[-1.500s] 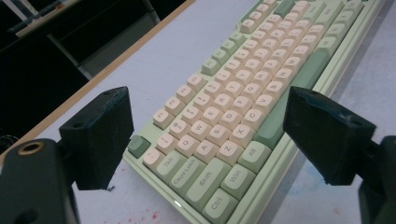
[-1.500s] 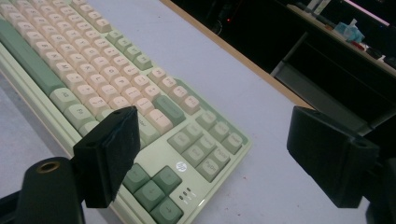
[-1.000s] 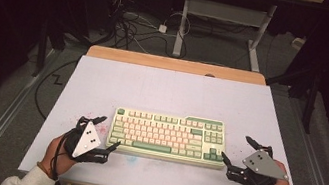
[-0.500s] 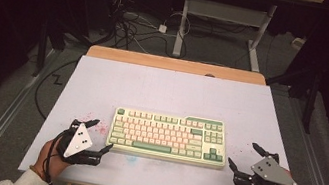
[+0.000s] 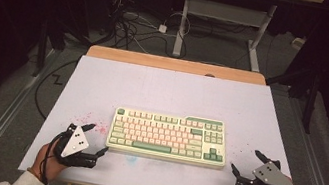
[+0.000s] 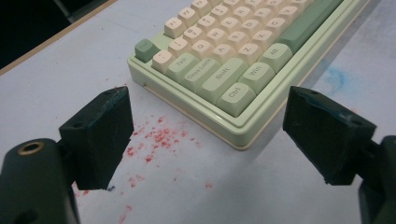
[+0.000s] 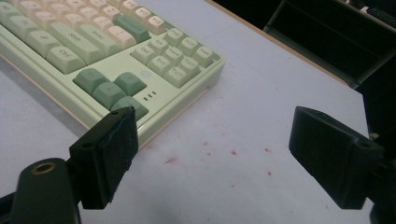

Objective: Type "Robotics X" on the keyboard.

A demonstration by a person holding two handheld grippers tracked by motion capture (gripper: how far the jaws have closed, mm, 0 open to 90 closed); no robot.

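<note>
Keyboard [image 5: 168,137] flat at mid-table, left gripper [image 5: 94,138] just off its near-left corner and right gripper [image 5: 246,163] just off its near-right corner, both with jaws spread wide, grasping nothing, clear of its casing.

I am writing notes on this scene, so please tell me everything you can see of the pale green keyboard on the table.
The pale green plastic-looking keyboard lies flat near the middle of the white table top, its long side facing the person. Its keys are cream and sage green, with darker green arrow keys at the right end, a long green space bar and legends such as Ctrl, Shift and Caps Lock. A cream strip runs along its base. No cable is visible. Both open grippers, left and right, sit just off its ends, not touching it.
</note>
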